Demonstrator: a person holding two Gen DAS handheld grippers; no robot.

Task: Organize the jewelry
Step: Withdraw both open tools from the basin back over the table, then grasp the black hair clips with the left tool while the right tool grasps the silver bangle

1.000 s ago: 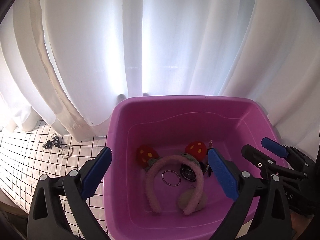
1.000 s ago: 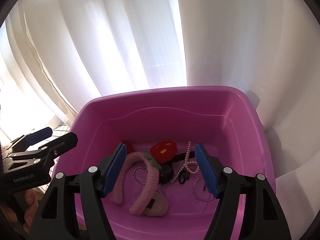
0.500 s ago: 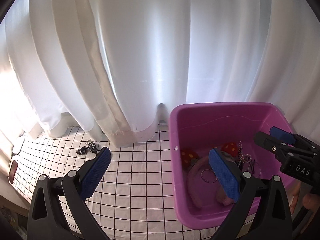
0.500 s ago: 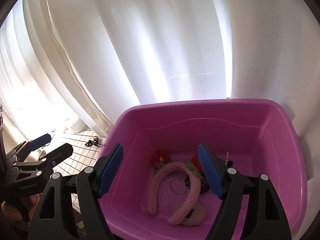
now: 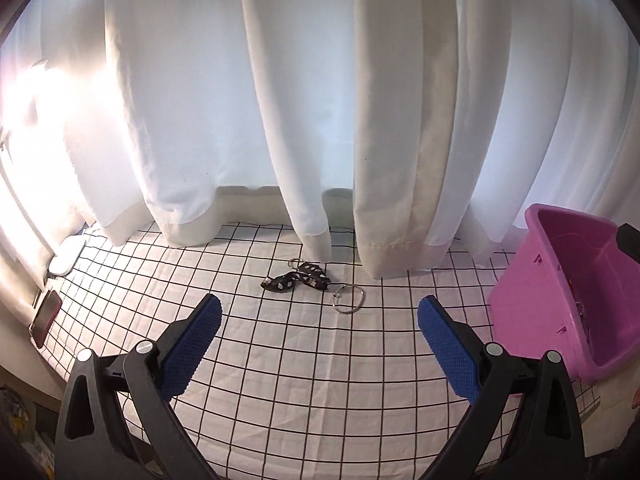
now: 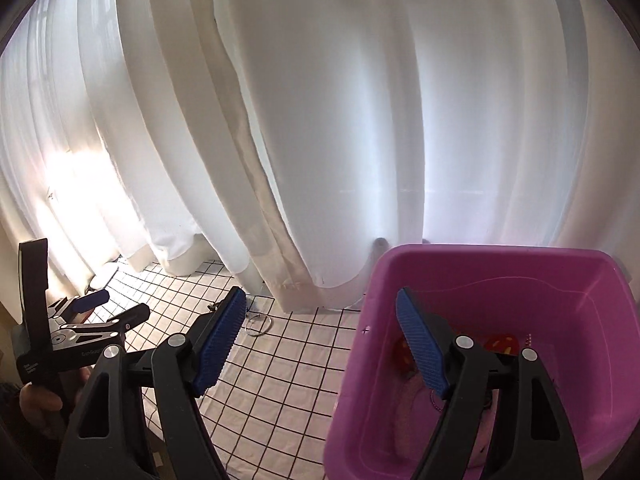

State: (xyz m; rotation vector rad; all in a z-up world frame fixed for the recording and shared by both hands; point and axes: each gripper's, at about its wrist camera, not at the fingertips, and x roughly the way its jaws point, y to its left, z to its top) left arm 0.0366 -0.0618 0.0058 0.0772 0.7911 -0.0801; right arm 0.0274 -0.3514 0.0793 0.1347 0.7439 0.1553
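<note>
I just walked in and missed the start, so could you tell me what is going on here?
A person holds a two-finger gripper in each hand, tidying jewelry into a pink tub. Both the left gripper and right gripper are open and empty. A black patterned bow and a metal ring lie on the checked cloth.

The pink tub (image 5: 532, 300) is running off the left wrist view's right edge. In the right wrist view, the right tool (image 6: 320, 338) is hiding most of the tub's contents; the small dark item (image 5: 295, 278) is staying too small to identify.
</note>
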